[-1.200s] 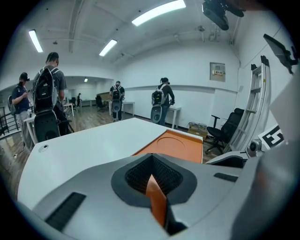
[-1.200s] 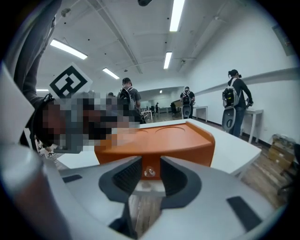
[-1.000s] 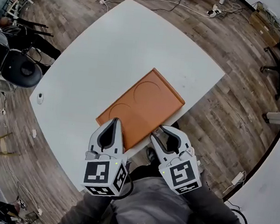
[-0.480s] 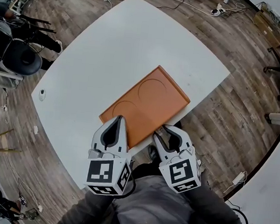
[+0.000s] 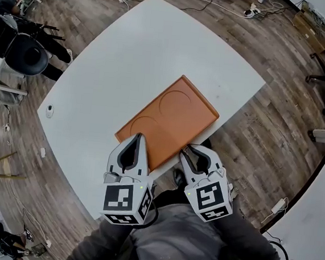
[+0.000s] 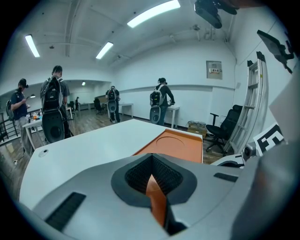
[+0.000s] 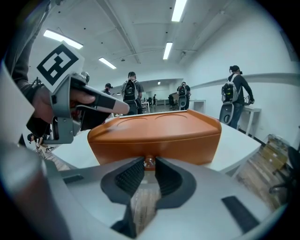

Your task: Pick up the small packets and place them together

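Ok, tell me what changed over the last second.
The right gripper has just been closing its jaws, now narrowly apart, with the near rim of the orange tray at their tips. The left gripper stayed shut beside it. Tray and white table stayed put.

Left tongs [image 5: 136, 136] shut; right tongs [image 5: 187, 150] narrowly apart, just closing.

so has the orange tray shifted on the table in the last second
No. The orange tray keeps the same spot against the white table's near edge and right corner.
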Demonstrator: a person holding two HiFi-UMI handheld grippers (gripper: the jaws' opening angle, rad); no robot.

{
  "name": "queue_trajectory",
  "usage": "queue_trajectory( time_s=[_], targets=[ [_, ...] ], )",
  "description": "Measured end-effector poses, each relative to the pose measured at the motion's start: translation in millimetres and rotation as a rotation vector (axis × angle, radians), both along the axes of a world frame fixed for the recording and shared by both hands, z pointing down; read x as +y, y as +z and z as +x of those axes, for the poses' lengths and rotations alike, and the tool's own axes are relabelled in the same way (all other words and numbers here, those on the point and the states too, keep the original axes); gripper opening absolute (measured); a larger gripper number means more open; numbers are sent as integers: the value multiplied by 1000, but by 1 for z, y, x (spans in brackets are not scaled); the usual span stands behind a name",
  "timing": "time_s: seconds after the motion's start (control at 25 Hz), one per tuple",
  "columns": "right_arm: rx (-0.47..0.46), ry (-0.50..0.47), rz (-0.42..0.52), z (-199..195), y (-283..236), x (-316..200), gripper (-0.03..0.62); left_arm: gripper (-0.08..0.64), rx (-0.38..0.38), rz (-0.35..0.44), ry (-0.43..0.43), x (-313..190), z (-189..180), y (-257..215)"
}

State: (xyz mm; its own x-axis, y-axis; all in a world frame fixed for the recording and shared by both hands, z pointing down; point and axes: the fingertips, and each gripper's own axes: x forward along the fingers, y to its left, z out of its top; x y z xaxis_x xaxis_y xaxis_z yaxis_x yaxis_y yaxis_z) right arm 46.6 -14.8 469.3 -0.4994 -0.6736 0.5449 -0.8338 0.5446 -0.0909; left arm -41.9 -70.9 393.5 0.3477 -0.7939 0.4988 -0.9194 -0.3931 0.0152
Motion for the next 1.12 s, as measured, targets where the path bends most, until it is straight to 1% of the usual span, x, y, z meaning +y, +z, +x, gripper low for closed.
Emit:
queue_trajectory(
  time_s=[0.32, 1.12],
  targets=[
    [-4, 17, 4, 5, -2, 8, 77, -3, -11, 6, 7, -1, 1, -1],
    [-4, 40, 16, 27, -2, 48, 78, -3, -31, 21, 25, 2, 3, -1]
  ],
)
